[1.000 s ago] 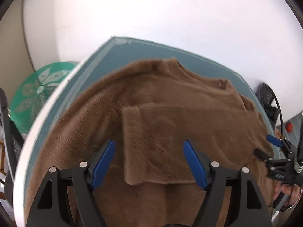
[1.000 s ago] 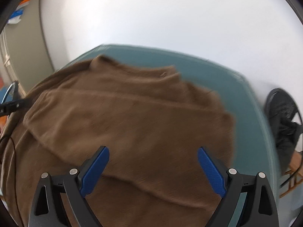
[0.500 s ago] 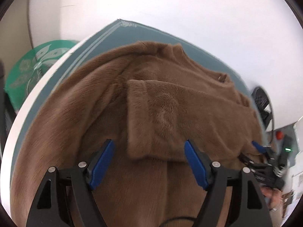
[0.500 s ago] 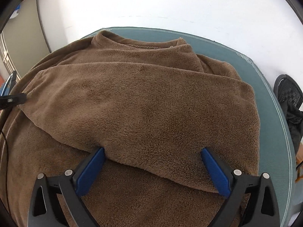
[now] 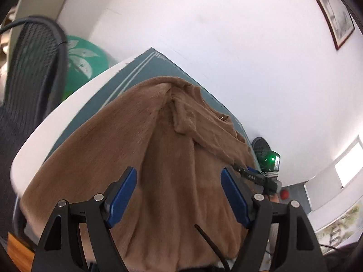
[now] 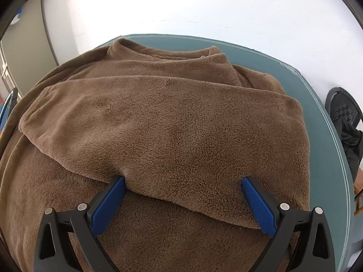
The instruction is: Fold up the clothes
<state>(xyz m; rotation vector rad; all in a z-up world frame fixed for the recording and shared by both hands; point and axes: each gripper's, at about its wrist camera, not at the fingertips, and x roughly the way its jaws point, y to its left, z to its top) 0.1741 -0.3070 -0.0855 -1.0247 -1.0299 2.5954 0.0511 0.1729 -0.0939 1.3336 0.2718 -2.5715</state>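
Your left gripper (image 5: pixel 179 195) stands wide with nothing between its fingers; the brown fleece top (image 5: pixel 158 158) lies below and ahead of it, spread over the teal mat (image 5: pixel 136 68) on the white table (image 5: pixel 68 117), its hem hanging over the near edge. Your right gripper (image 6: pixel 182 195) is spread to its widest, both blue fingertips (image 6: pixel 115 188) resting on the top (image 6: pixel 172 122) and straddling the folded-over sleeve, whose lower edge runs between them. No container shows in either view.
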